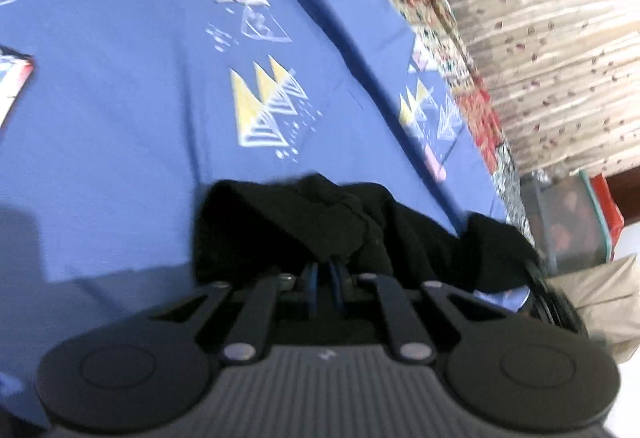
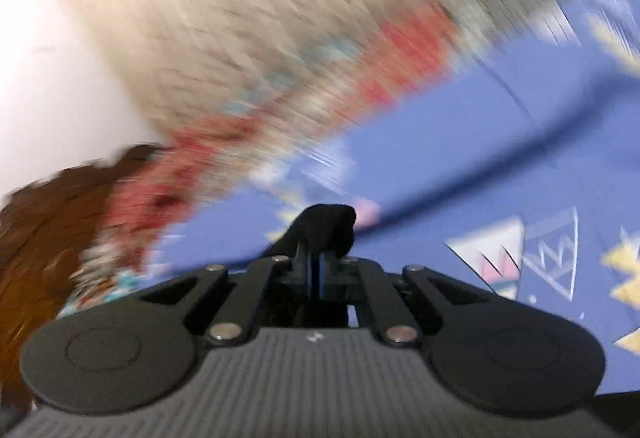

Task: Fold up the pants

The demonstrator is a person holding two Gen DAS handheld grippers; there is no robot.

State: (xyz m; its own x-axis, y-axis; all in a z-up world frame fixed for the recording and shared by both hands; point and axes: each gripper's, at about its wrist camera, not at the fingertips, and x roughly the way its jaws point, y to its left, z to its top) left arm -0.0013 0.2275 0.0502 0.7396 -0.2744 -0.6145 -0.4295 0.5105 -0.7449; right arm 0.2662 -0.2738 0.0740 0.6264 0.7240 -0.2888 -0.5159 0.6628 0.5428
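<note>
The black pants [image 1: 304, 222] lie bunched on a blue bedsheet [image 1: 120, 98] printed with triangles. In the left wrist view my left gripper [image 1: 323, 270] has its blue pads drawn together on a fold of the black cloth, which spreads ahead of the fingers and off to the right. In the blurred right wrist view my right gripper [image 2: 316, 266] is shut on a small tuft of the black pants [image 2: 326, 224] that sticks up past the fingertips, above the same blue bedsheet [image 2: 460, 158].
A patchwork quilt edge [image 1: 440, 22] runs along the sheet's far side, with a beige speckled curtain [image 1: 540, 38] behind it. A plastic box [image 1: 568, 222] stands low at the right. The right wrist view shows a white wall [image 2: 48, 58] and brown wood [image 2: 40, 222] at left.
</note>
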